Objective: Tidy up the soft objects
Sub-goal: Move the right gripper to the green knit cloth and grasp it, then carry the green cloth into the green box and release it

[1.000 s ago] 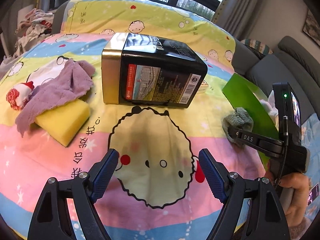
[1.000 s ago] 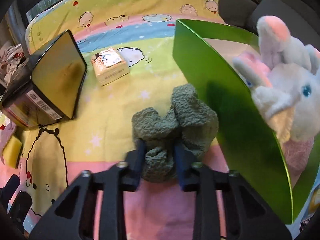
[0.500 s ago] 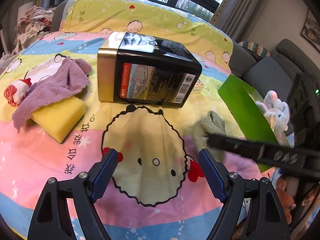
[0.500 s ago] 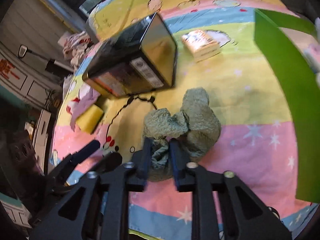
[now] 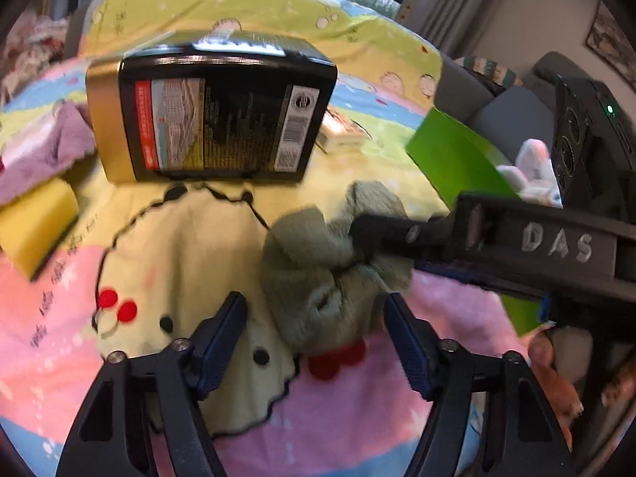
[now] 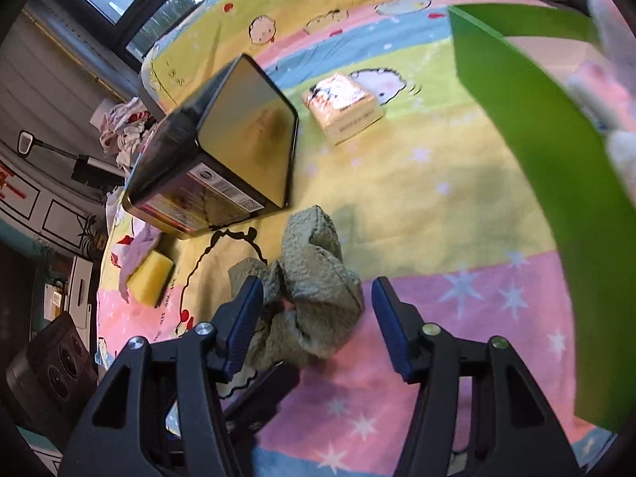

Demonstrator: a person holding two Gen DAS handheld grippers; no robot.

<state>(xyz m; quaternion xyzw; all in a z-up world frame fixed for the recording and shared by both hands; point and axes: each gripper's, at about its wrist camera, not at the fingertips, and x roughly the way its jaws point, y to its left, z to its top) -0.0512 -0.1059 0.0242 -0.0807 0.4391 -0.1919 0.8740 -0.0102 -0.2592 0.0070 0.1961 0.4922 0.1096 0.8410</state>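
Grey-green fluffy cloth is bunched on the cartoon bedsheet, and since my right claw has just been opening, its pads look off the fabric, probably handing over. My left claw has just been closing around the same bundle, pads apart and not pressing yet. Black tin sits close behind and the green bin wall to the right, so room's tight.
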